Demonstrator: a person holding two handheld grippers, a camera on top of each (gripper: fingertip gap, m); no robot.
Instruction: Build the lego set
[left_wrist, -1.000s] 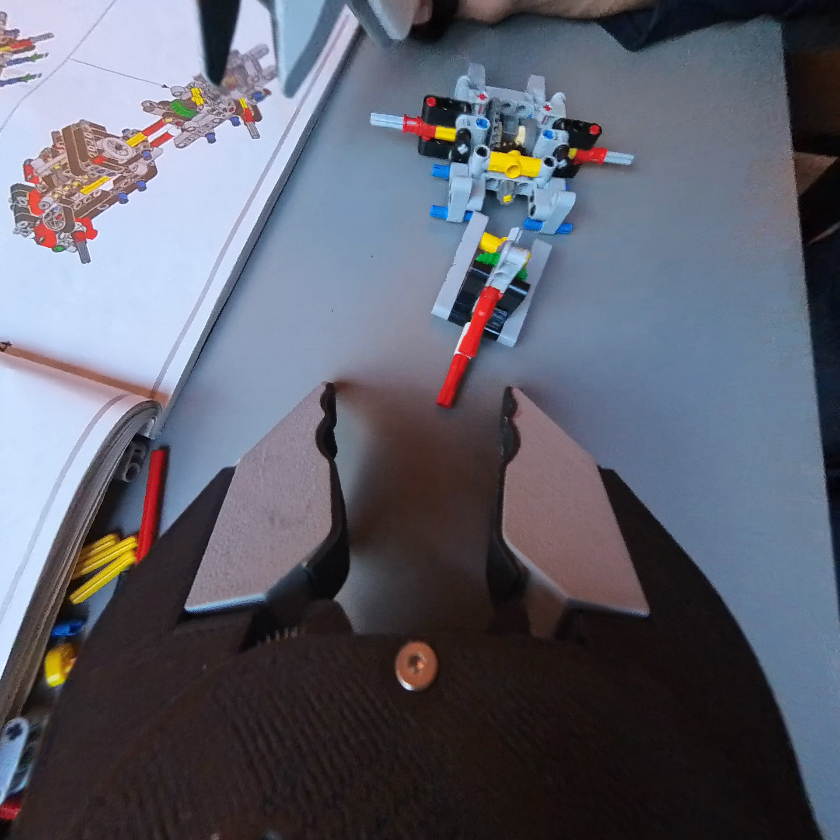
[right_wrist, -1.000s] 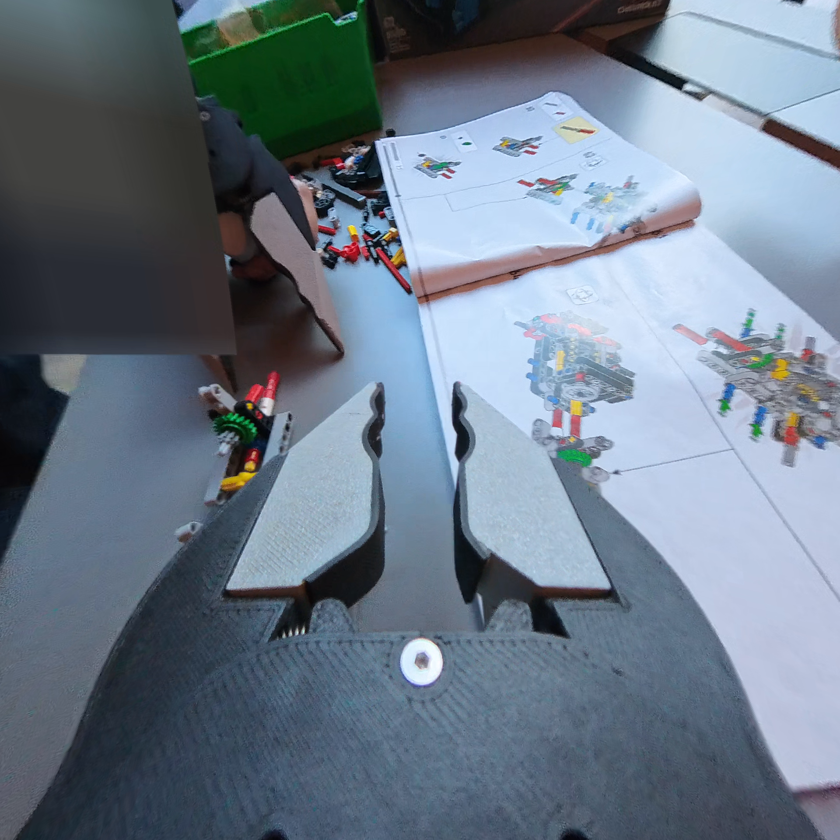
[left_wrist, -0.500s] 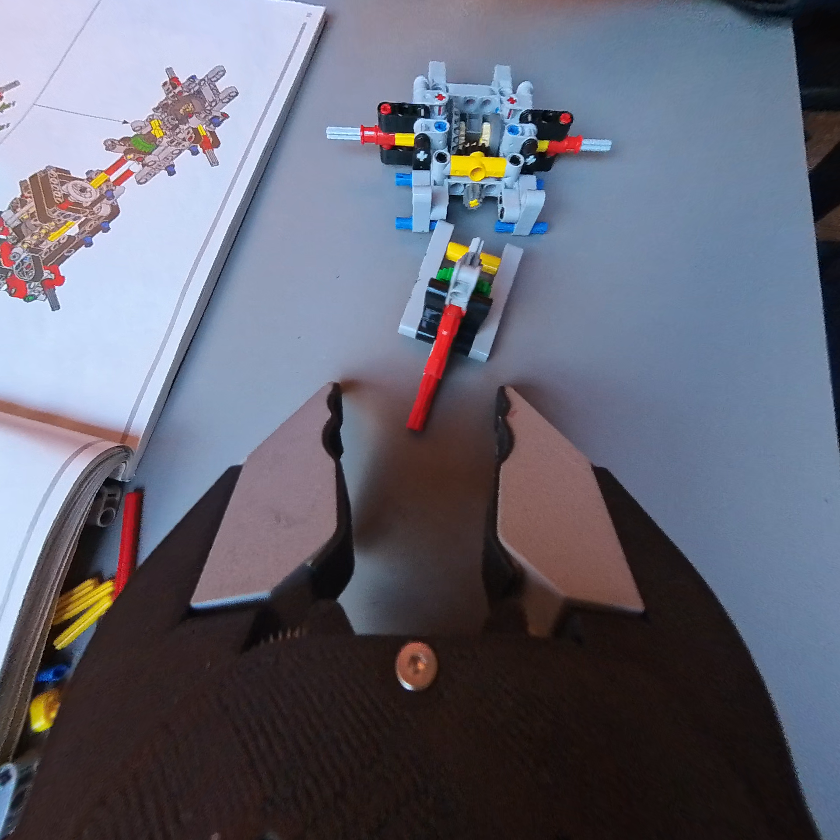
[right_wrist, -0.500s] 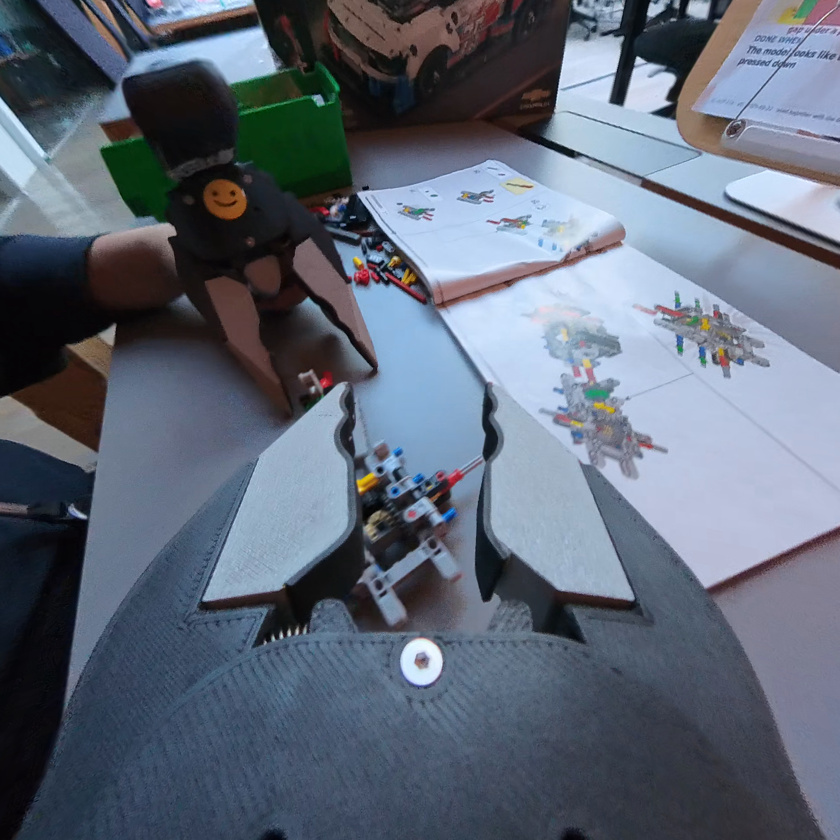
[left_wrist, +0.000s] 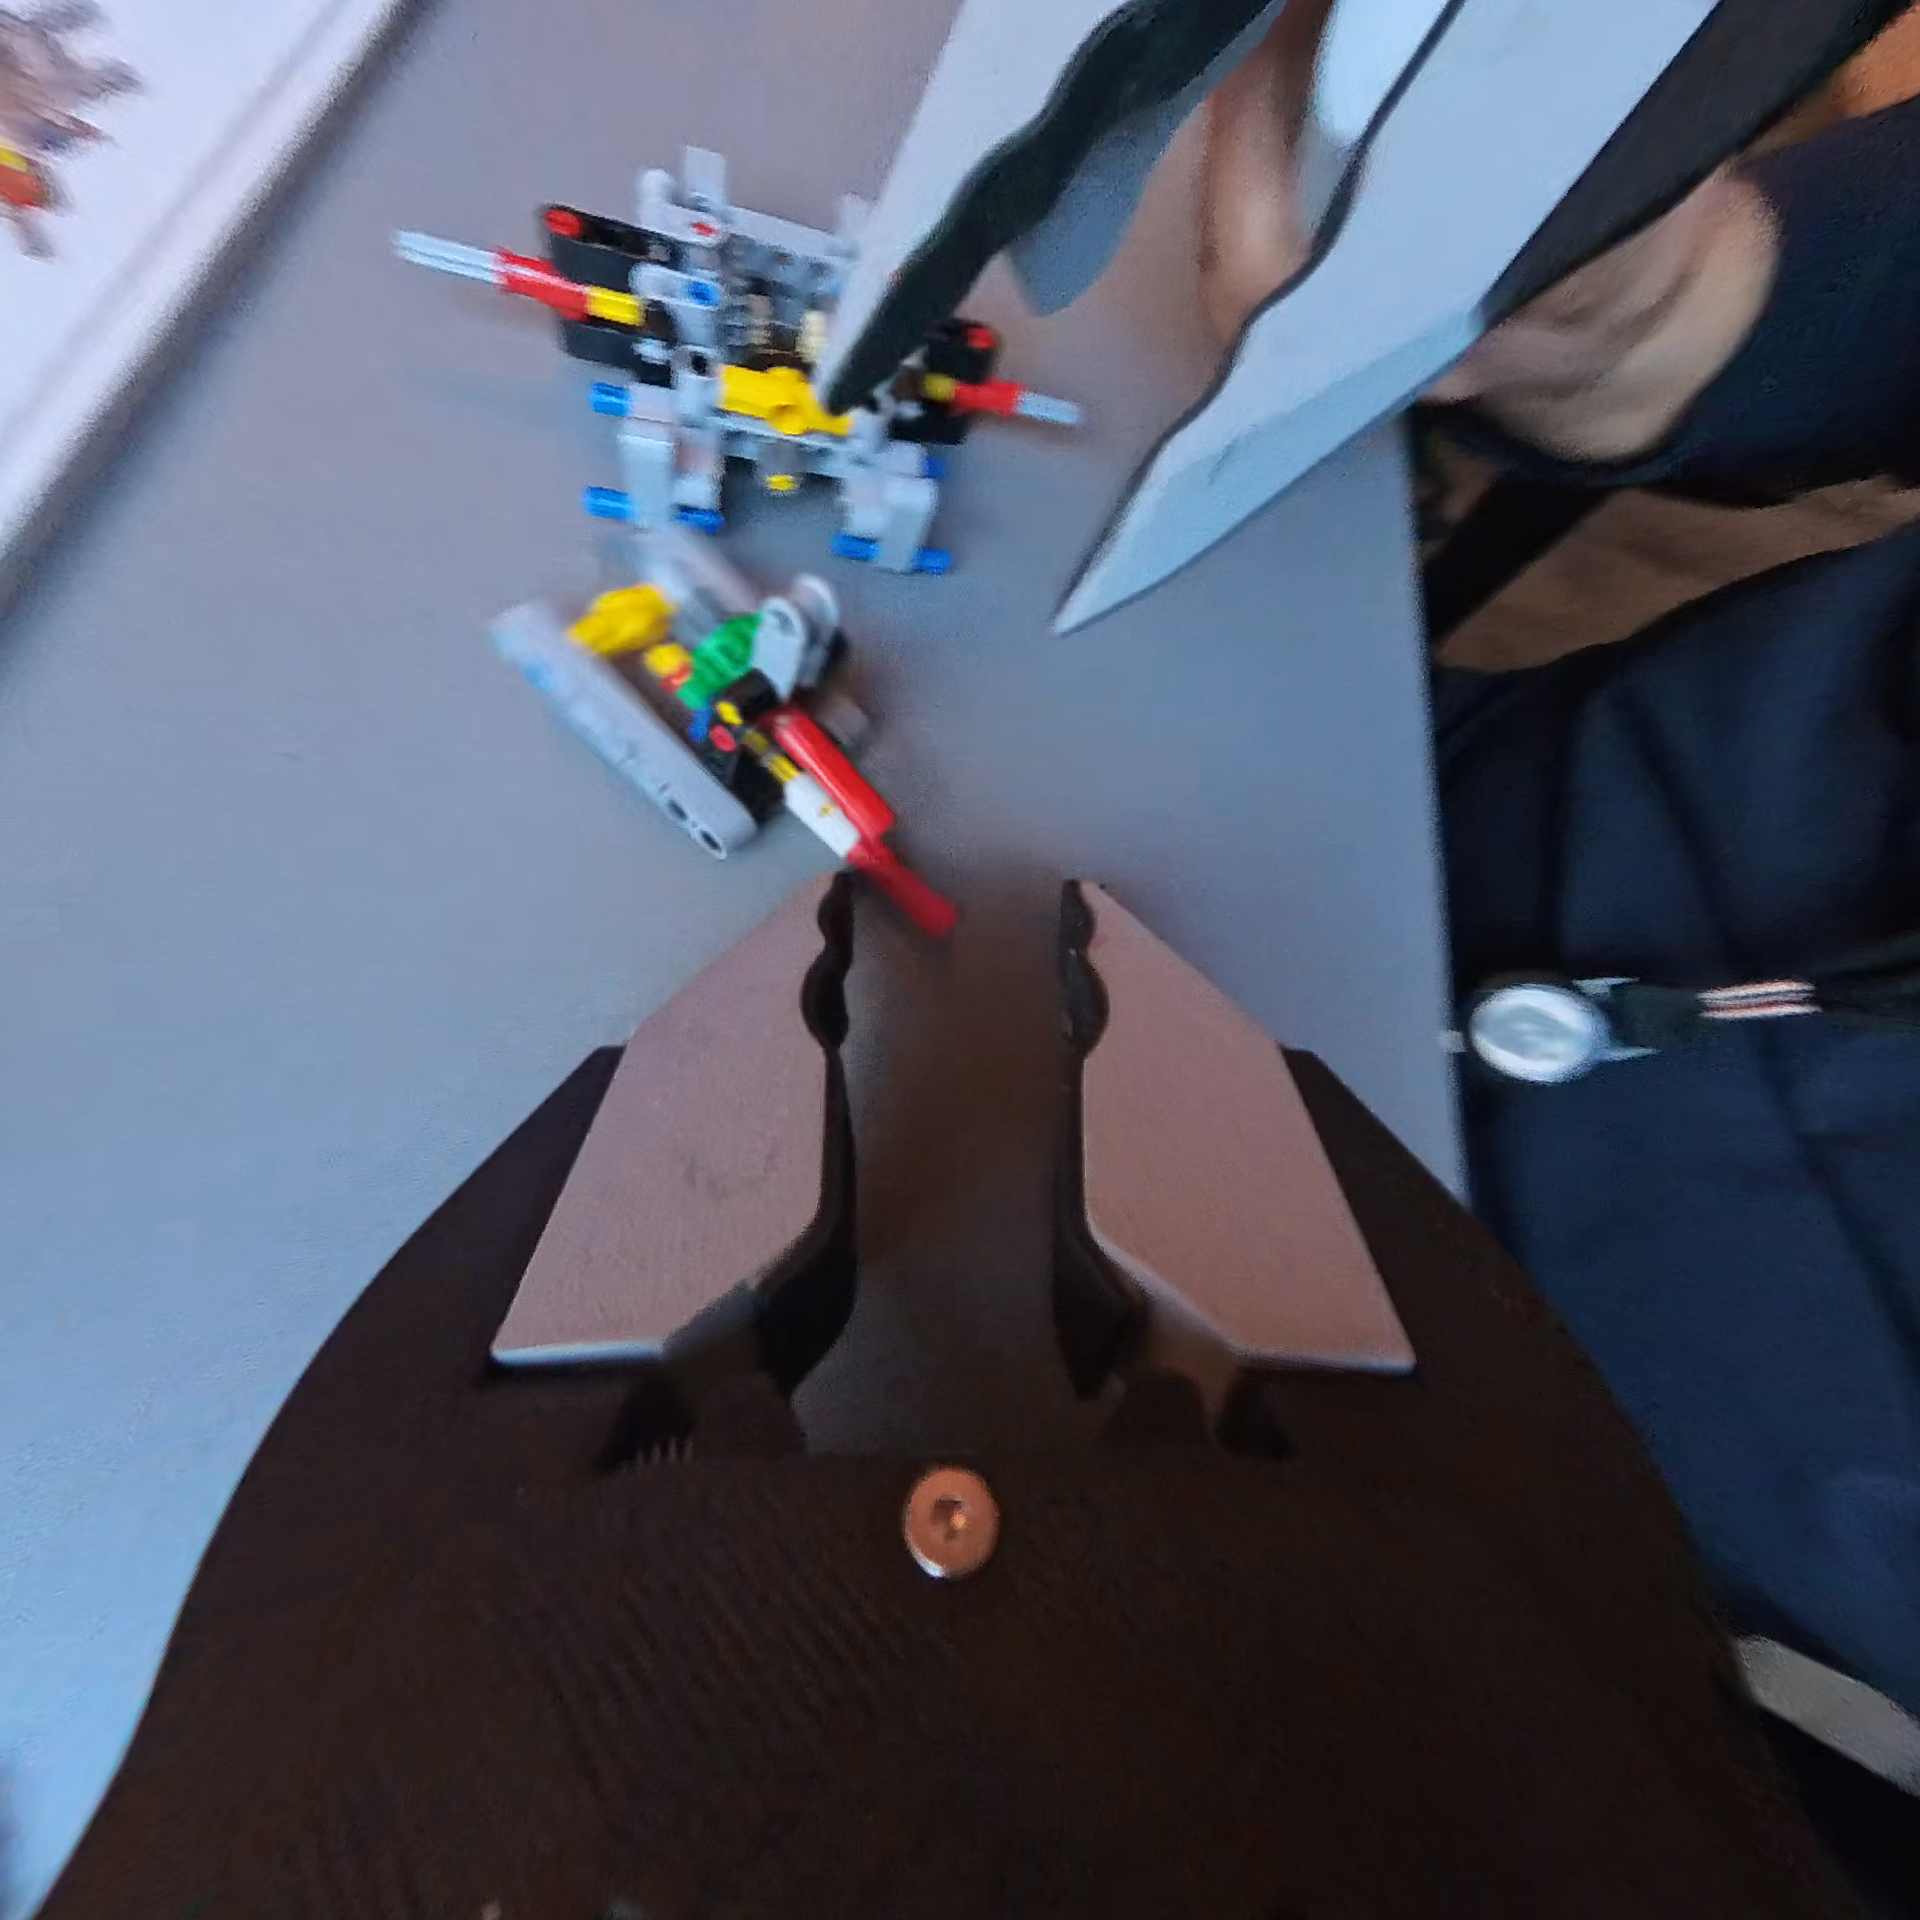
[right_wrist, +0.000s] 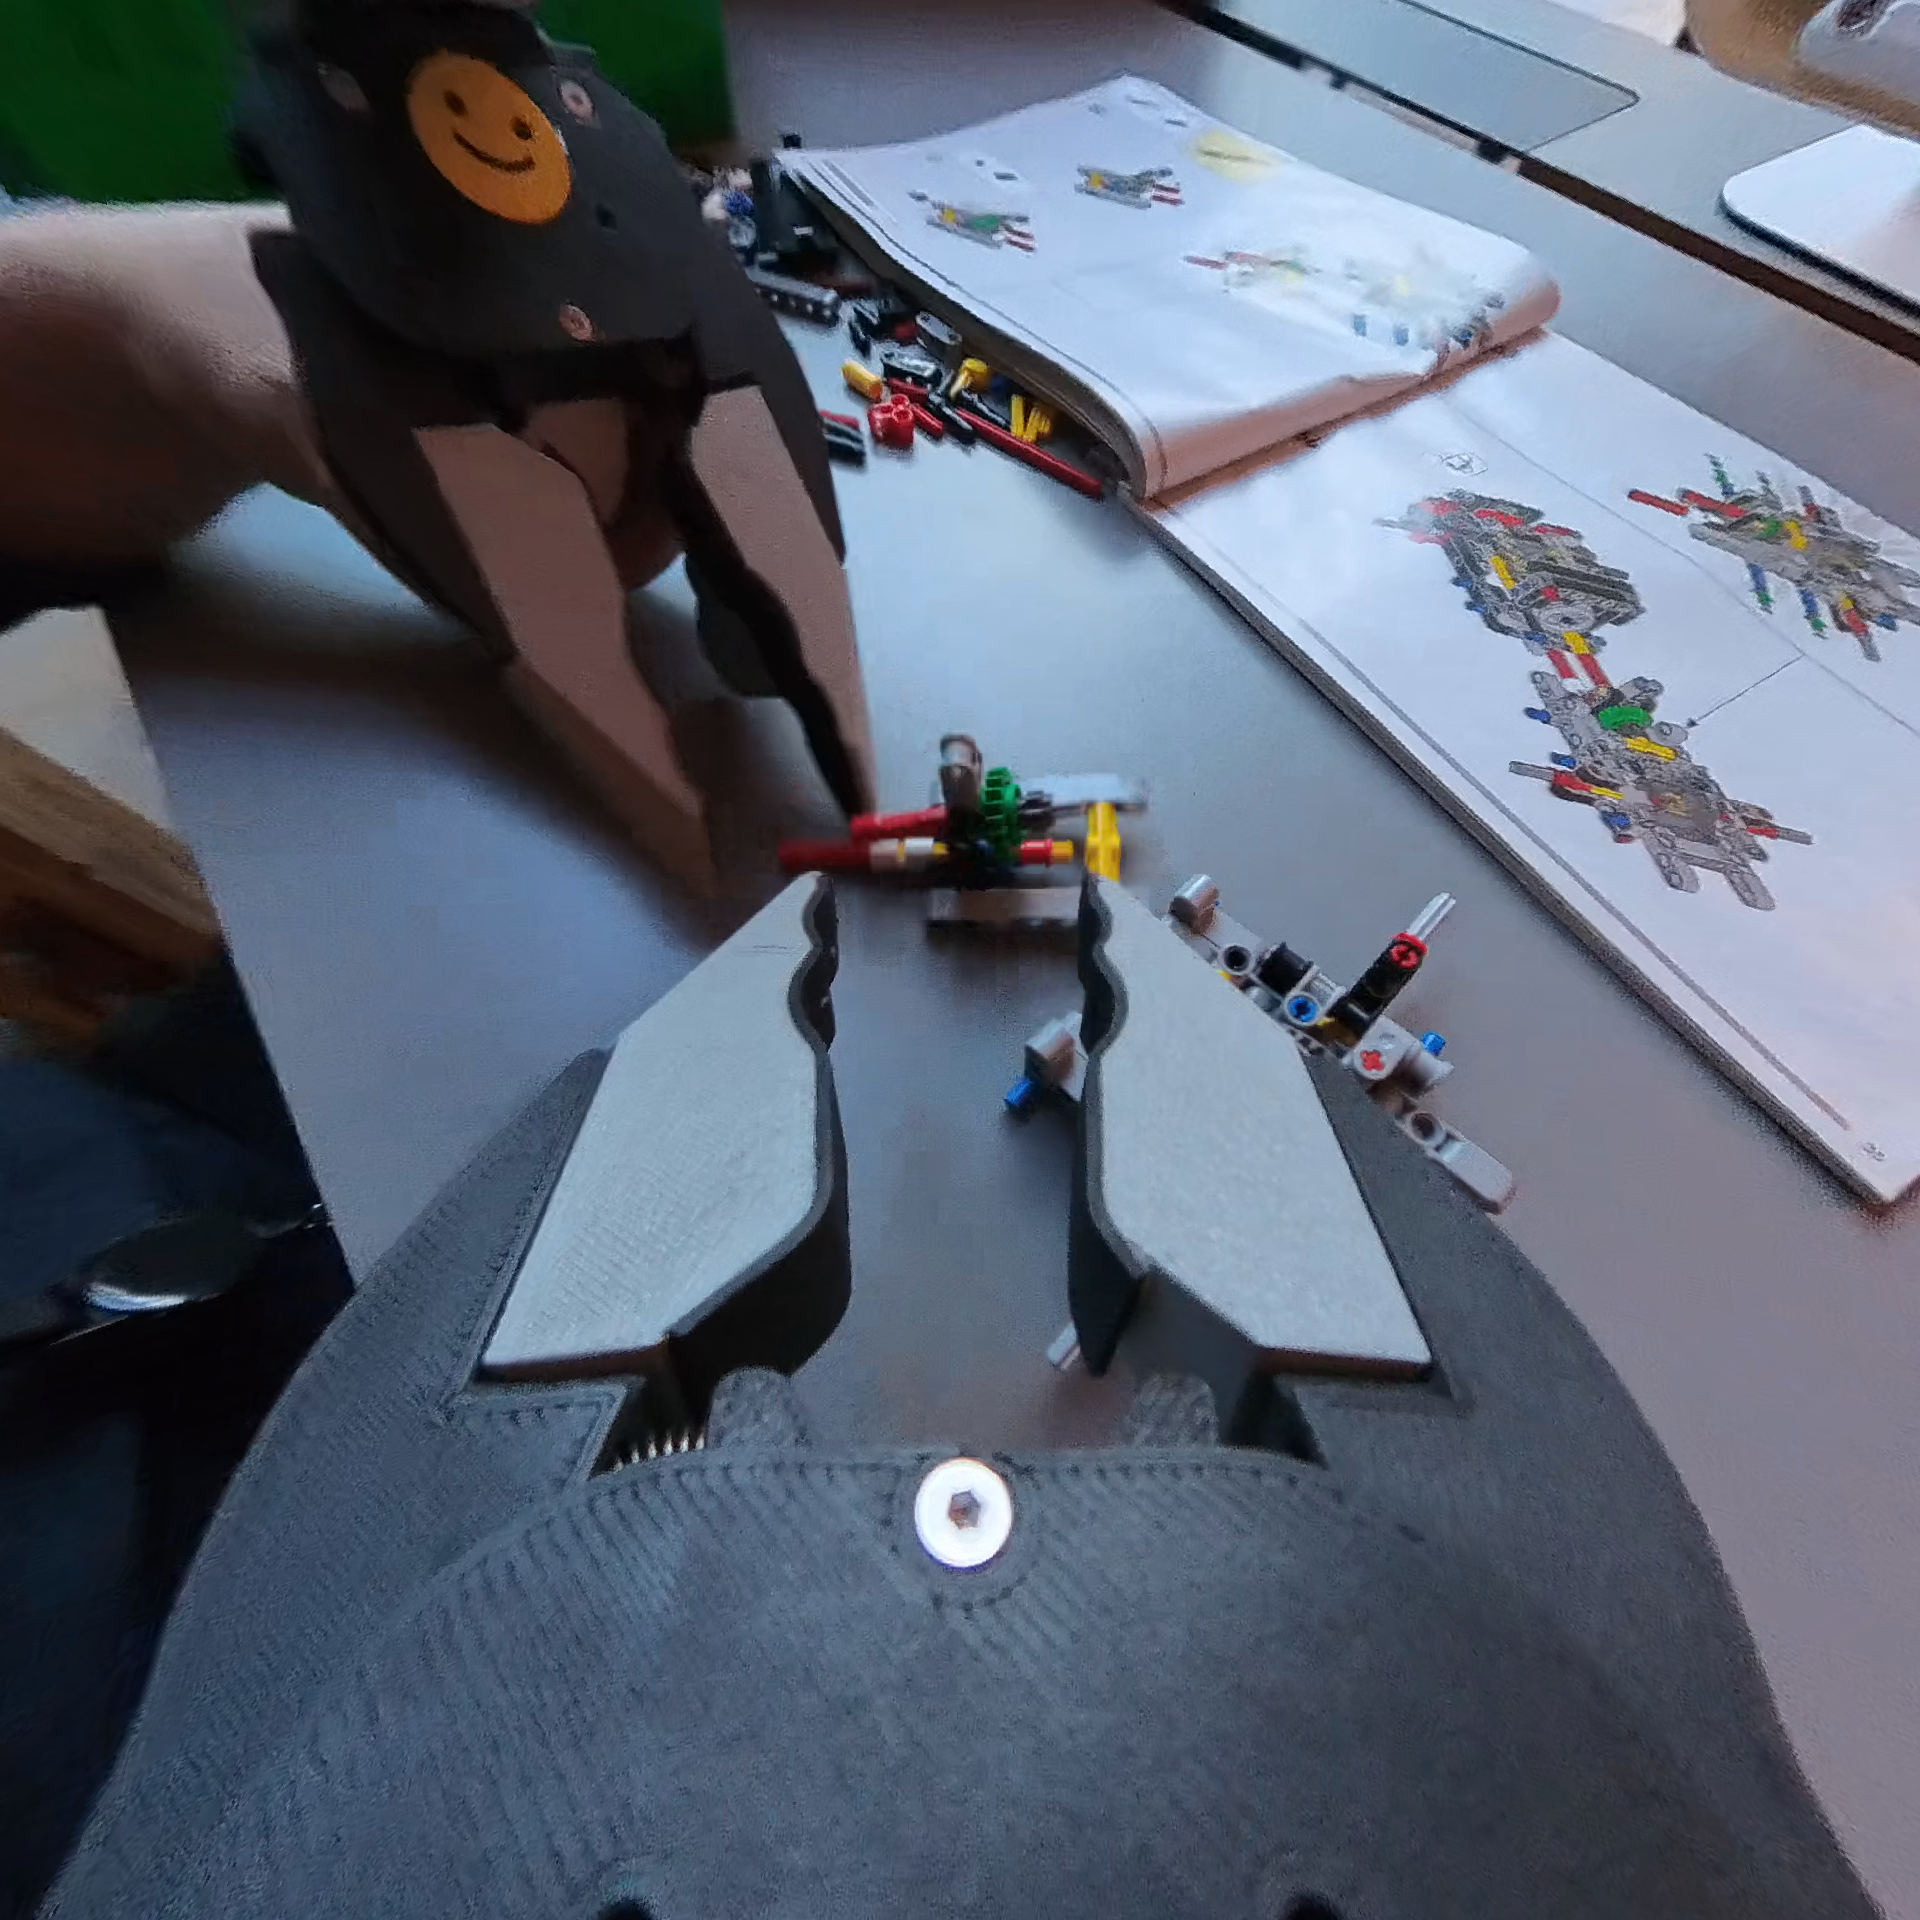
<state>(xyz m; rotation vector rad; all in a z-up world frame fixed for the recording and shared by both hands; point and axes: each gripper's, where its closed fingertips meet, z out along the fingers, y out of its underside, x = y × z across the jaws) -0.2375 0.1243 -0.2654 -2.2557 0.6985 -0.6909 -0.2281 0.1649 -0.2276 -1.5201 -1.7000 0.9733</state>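
Note:
A small brick assembly with a green gear and a long red axle lies on the grey table. My left gripper is open, and the axle's tip lies between its fingertips, close to the left one, with no pad pressing on it. A larger grey assembly with red and yellow pins lies beyond. My right gripper is open above it, one fingertip at its yellow part. In the right wrist view the right gripper is open, the larger assembly lies by its right finger, and the small assembly lies ahead next to the left gripper.
An open instruction booklet lies to the right, with loose small parts beside it. A green bin stands at the back. The table edge and a person's dark clothing are at the right of the left wrist view. About 6 cm separates my left fingertips from my right.
The left gripper's jaws have narrowed and it has turned and closed in on the red axle's tip. The right gripper has shifted, so the larger assembly now lies by its right finger, not between the fingers.

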